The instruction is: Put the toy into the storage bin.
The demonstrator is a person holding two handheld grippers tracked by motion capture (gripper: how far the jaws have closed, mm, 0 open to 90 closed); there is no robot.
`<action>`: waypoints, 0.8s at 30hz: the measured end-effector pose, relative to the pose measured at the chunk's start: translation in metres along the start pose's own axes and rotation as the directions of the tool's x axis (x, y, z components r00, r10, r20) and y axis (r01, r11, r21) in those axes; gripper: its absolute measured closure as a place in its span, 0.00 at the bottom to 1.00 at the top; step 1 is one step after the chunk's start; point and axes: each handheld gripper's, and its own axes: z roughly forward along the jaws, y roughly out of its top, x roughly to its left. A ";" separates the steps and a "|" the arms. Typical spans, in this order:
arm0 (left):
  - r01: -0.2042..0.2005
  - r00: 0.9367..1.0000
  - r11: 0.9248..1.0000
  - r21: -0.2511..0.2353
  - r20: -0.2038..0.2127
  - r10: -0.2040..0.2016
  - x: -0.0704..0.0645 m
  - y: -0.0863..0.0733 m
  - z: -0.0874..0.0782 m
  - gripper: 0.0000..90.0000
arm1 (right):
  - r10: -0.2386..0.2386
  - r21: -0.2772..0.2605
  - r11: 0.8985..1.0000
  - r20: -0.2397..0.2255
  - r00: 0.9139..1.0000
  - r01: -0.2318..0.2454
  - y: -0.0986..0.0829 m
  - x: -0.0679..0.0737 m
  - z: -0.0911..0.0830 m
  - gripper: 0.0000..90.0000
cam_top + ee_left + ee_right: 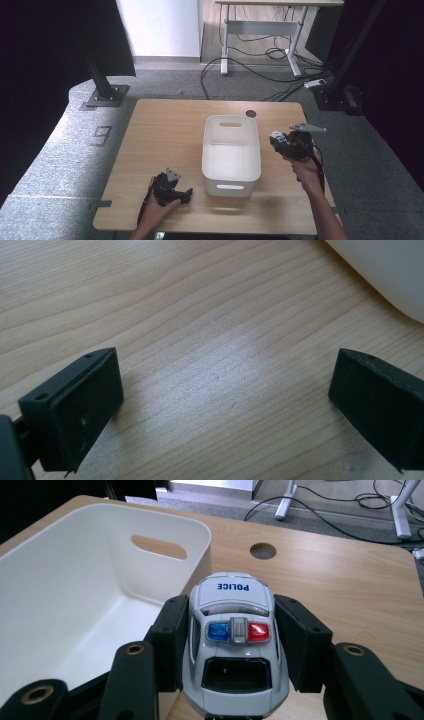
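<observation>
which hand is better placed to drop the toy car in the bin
Right. The right gripper already clamps the toy car beside the bin rim. The left gripper is open over bare table.

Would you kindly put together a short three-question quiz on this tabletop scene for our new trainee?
1. True or false: the right claw is shut on the toy police car.
2. The left claw is: A) open over bare table, B) gripping the bin, C) holding a car.
3. Fill in: the white bin holds ____ toys so far.

Key: 1 true; 2 A; 3 no. The car is held beside the bin's right rim, above the wooden table.
</observation>
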 end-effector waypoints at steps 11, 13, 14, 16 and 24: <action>0.000 1.000 1.000 0.000 0.000 0.000 0.000 0.000 0.000 0.01 | -0.001 -0.007 1.000 -0.007 1.000 0.001 0.009 0.007 0.003 0.56; 0.000 1.000 1.000 0.000 0.000 0.000 0.000 0.000 0.000 0.01 | -0.002 -0.009 1.000 -0.008 1.000 0.002 0.011 0.008 0.003 0.56; 0.000 1.000 1.000 0.000 0.000 0.000 0.000 0.000 0.000 0.01 | -0.004 -0.012 1.000 -0.010 1.000 0.004 0.012 0.009 0.003 0.56; 0.000 1.000 1.000 0.001 0.001 0.000 0.000 0.000 0.000 0.01 | -0.007 -0.015 1.000 -0.012 1.000 0.007 0.015 0.012 0.003 0.56; 0.000 1.000 1.000 0.000 0.000 0.000 0.000 0.000 0.000 0.01 | -0.012 -0.023 1.000 -0.023 1.000 0.011 0.021 0.019 0.005 0.56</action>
